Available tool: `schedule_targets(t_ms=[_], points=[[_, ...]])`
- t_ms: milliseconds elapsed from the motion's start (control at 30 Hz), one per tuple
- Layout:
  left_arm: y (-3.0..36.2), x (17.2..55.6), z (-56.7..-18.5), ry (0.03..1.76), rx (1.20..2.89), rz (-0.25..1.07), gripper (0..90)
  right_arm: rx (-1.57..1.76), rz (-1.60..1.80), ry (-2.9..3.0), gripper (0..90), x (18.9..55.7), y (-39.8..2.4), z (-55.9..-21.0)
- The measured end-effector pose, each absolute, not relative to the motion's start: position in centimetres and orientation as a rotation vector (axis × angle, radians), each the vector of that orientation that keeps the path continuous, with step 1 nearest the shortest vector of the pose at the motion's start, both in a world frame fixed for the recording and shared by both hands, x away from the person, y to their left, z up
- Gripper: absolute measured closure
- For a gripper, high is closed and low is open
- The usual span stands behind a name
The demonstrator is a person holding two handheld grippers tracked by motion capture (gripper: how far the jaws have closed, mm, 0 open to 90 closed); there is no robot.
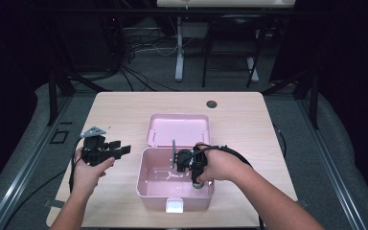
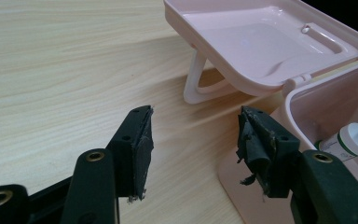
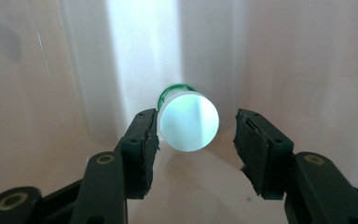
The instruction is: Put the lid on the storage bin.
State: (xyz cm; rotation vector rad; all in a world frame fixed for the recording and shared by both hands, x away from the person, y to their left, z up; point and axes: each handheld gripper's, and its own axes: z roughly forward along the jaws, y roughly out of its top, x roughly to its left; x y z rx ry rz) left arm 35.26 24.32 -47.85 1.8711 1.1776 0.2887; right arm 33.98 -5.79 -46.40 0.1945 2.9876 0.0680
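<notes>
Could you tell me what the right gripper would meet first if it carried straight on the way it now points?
Most likely the white-capped bottle inside the pink box: its round cap sits between the open jaws of the right gripper, just ahead. Past it lies the box's floor, though depth is hard to judge.

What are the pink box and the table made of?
The pink box looks like smooth, glossy plastic: its walls shine and light glows through them in the right gripper view. The table looks like pale wood, or a wood-print coating, since grain lines run across it; the finish looks matte. Which one it is, I cannot tell.
</notes>
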Motion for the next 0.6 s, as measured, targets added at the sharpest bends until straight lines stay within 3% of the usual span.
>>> schedule_targets(t_ms=[600], points=[[23.3, 34.6, -47.0, 1.081, 1.879, 0.314, 47.2, 0.504, 0.336, 2.842, 51.6, 35.6, -8.8, -43.2]])
